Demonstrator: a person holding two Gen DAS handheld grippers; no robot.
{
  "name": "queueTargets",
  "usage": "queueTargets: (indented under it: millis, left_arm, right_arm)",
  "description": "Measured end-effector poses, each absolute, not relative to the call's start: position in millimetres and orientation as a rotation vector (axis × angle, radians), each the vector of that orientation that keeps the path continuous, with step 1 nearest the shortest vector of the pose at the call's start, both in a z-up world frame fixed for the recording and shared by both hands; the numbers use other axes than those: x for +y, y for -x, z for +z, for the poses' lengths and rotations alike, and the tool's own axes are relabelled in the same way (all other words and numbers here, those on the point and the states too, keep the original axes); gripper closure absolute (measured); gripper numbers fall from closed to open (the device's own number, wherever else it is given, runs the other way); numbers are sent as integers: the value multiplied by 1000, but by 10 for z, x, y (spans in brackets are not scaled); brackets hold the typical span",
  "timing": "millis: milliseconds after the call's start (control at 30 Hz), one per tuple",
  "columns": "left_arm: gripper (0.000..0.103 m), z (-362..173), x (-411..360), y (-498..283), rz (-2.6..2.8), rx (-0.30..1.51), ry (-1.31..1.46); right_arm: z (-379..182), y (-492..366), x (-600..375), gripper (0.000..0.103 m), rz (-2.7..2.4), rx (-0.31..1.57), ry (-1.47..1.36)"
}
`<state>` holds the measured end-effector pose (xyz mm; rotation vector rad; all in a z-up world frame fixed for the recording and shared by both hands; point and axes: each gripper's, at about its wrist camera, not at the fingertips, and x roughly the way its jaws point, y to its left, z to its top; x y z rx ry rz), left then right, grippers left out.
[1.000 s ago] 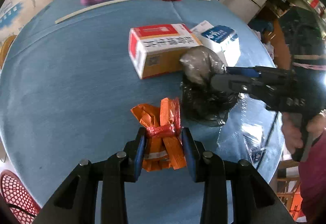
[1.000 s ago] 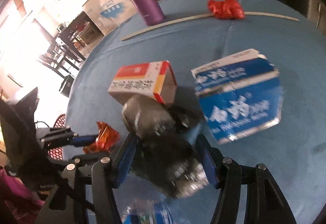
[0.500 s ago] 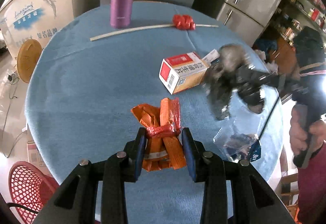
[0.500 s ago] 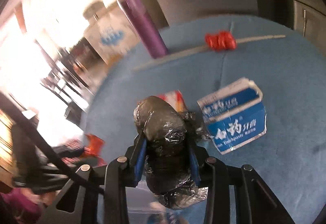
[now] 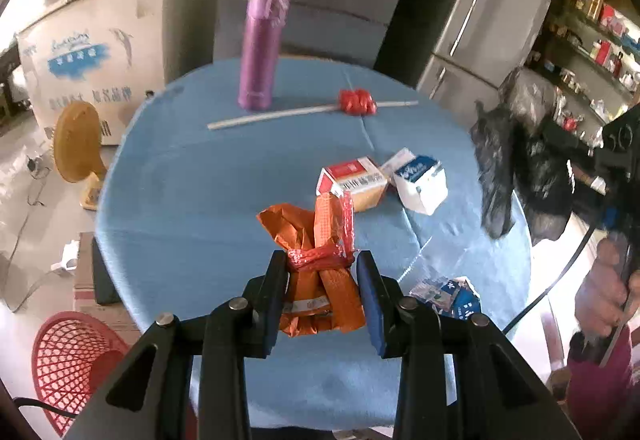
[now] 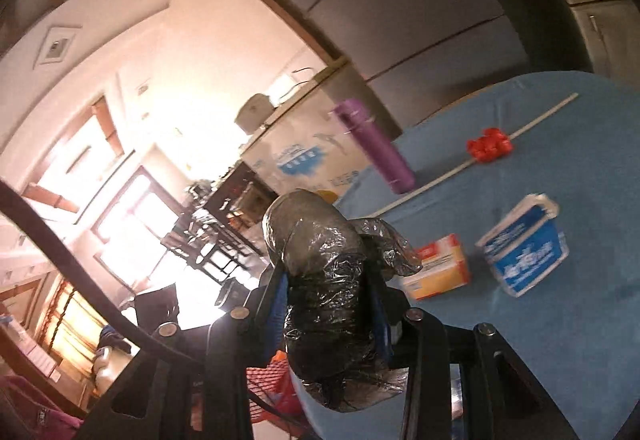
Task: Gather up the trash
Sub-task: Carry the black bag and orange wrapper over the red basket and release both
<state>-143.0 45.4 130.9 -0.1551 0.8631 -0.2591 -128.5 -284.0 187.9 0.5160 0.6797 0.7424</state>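
My left gripper (image 5: 322, 264) is shut on an orange wrapper bundle (image 5: 320, 236) tied with a red band, held above the round blue table (image 5: 200, 199). In the right wrist view my right gripper (image 6: 326, 280) is shut on a crumpled black plastic bag (image 6: 316, 240), lifted clear of the table and pointing nearly level. The left wrist view shows that same black bag (image 5: 516, 159) hanging at the right edge, with a person's hand (image 5: 608, 292) on the handle below it.
On the table lie a red-and-yellow box (image 5: 352, 179), a blue-and-white carton (image 5: 420, 183), a red crumpled wrapper (image 5: 357, 101) on a white stick (image 5: 280, 113), a purple flask (image 5: 262, 47) and a clear packet (image 5: 444, 298). A red mesh basket (image 5: 72, 360) stands on the floor at lower left.
Both grippers rose away from the table with their loads. The right gripper's jaws closed on the black bag, lifted it off the table and tilted upward.
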Motion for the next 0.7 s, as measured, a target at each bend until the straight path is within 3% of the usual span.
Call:
queueTargets:
  millis: [300, 700]
  left_arm:
    - [66, 1367, 909, 1790, -76, 842, 109]
    - [66, 976, 1894, 2123, 226, 906, 108]
  right_arm:
    - [1667, 1351, -2154, 63, 850, 775, -502]
    - [1237, 1228, -743, 63, 979, 965, -401]
